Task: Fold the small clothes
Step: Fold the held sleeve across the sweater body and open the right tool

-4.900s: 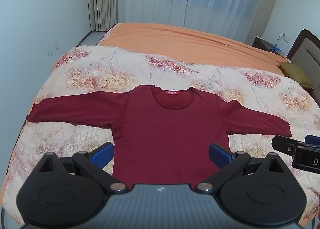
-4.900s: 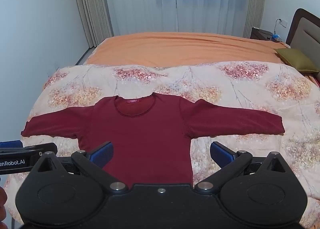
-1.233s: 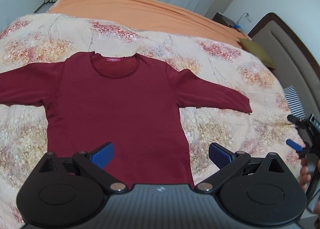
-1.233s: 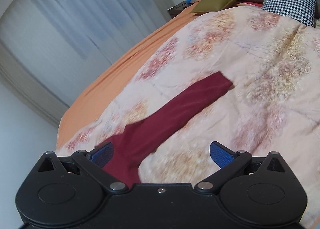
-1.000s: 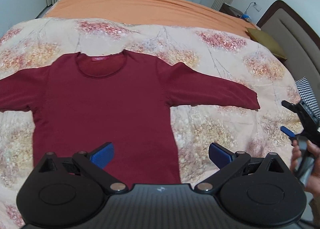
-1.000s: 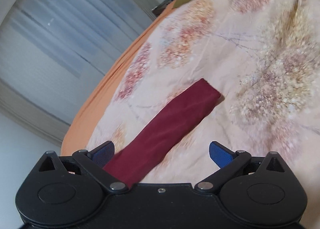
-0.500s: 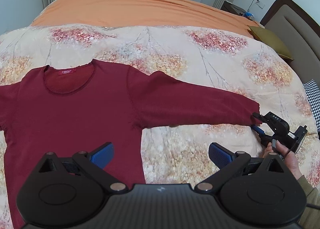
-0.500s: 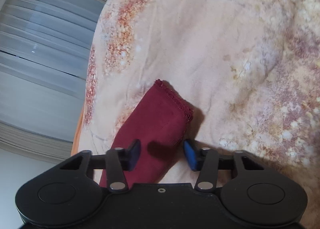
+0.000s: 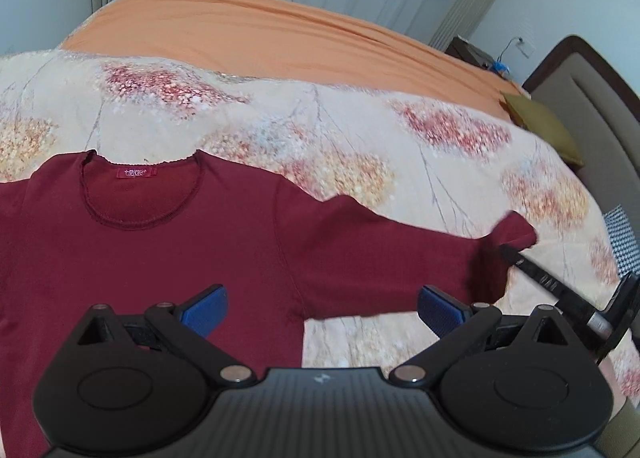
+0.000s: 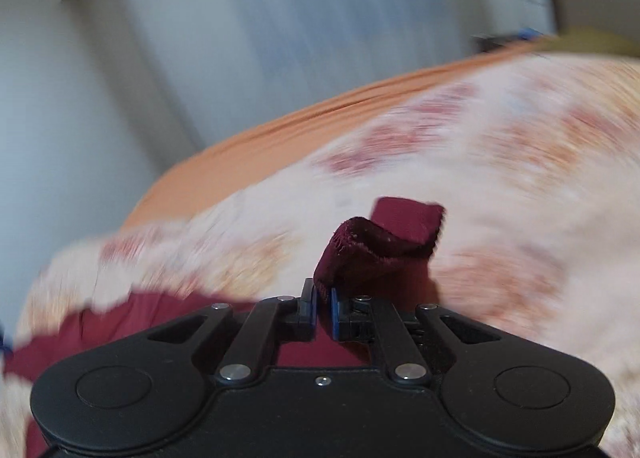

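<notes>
The dark red shirt (image 9: 168,250) is spread on the bed (image 9: 360,162). Its sleeve cuff (image 10: 380,246) is pinched by the right gripper (image 10: 323,304) and should be carried inward, low and flat (no twisting); the left gripper (image 9: 320,308) hangs wide open.

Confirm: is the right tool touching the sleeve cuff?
Touching. The right wrist view shows the right tool shut on the sleeve cuff, fabric pinched between its blue pads.

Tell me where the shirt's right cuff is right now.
The cuff is pinched in the right claw, lifted off the floral quilt; in the left wrist view it shows at far right, beyond the open left claw.
</notes>
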Available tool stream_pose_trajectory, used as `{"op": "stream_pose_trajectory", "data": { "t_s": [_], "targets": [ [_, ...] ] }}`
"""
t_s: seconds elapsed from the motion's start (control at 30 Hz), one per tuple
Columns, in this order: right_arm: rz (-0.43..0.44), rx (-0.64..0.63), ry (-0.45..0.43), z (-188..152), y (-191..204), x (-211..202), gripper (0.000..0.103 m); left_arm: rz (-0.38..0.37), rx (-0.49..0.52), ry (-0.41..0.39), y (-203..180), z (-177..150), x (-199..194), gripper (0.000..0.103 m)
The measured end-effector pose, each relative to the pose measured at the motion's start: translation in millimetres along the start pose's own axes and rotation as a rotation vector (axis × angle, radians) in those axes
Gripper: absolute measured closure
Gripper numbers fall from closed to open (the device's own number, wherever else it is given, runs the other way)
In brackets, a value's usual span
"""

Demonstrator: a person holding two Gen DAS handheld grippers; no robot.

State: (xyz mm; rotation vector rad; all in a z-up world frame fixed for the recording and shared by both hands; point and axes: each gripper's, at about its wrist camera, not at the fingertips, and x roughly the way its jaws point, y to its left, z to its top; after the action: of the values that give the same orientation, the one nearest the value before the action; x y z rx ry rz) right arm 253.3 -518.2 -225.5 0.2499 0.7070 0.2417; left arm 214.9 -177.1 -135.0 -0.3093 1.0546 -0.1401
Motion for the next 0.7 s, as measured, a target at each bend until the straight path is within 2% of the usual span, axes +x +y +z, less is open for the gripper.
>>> {"op": "stream_pose_trajectory", "data": {
  "t_s": [0.13, 0.2, 0.27, 0.37, 0.43, 0.5, 0.63, 0.7],
  "targets": [
    [0.017, -0.246, 0.124, -27.5, 83.7, 43.0, 0.097, -0.045, -0.026, 0.004, 34.8, 8.7, 21.3, 0.0],
    [0.03, -0.299, 0.196, -52.6, 107.3, 63.4, 0.095, -0.057, -0.034, 0.008, 47.7, 8.4, 36.5, 0.0],
    [0.045, -0.293, 0.226, -67.4, 116.7, 69.1, 0.08, -0.085, -0.044, 0.021, 55.7, 6.7, 51.7, 0.0],
    [0.06, -0.25, 0.208, -78.5, 114.4, 46.1, 0.074, -0.154, -0.018, 0.041, 52.7, 3.2, 74.0, 0.0],
    [0.066, -0.206, 0.202, -81.3, 102.7, 23.2, 0.074, -0.196, 0.027, 0.04, 41.0, 0.9, 88.6, 0.0],
    [0.05, -0.183, 0.2, -84.1, 90.3, -0.4, 0.073, -0.252, 0.072, 0.077, 25.7, 0.6, 108.9, 0.0],
    [0.022, -0.157, 0.193, -89.8, 70.7, -40.9, 0.07, -0.337, 0.037, 0.129, 9.6, -1.8, 147.4, 0.001],
    [0.008, -0.132, 0.188, -90.8, 62.6, -54.7, 0.07, -0.355, 0.008, 0.15, 6.5, -2.8, 162.6, 0.007]
  ]
}}
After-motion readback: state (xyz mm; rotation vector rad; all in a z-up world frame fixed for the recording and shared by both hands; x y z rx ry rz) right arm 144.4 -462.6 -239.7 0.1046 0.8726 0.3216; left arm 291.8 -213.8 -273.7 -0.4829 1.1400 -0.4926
